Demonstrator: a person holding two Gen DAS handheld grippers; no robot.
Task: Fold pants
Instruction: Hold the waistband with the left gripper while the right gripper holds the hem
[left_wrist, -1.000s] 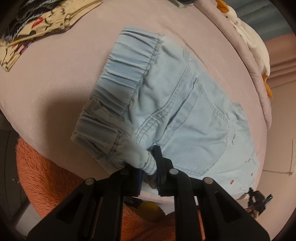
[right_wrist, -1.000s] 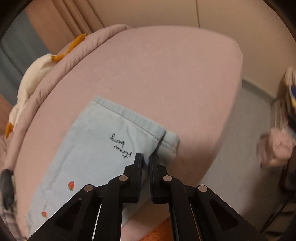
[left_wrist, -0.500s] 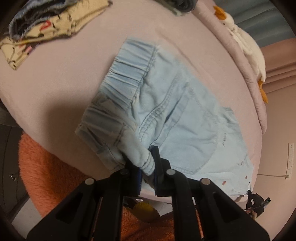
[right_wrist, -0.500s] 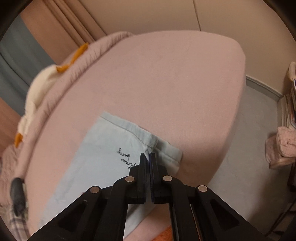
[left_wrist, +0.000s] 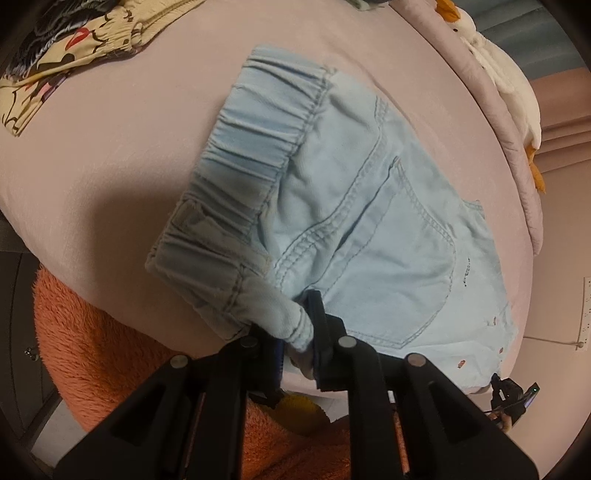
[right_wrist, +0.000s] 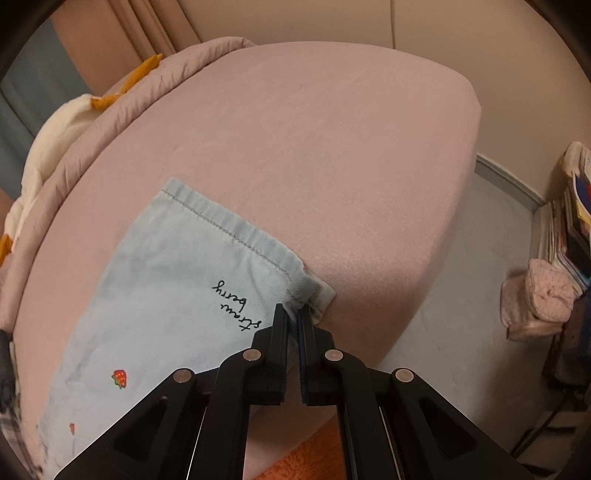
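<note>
Left wrist view: the pale denim pants lie on the pink bed, long axis running from the waistband at upper left to the hems at lower right. The left tool is clamped on a waistband corner. Patterned clothes lie apart at upper left.

Right wrist view: the right tool is pinched narrow on the hem corner of the pants near the bed edge.

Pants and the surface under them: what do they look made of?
Pants: light-wash denim, likely soft cotton, matte; signs are double topstitched seams, a patch pocket, a gathered elastic waistband, printed strawberries and script near the hem. Bed sheet: pink woven or knit fabric, matte, stretched smooth with a fine grain; exact fibre unclear. Both tongs pinch denim edges.
</note>
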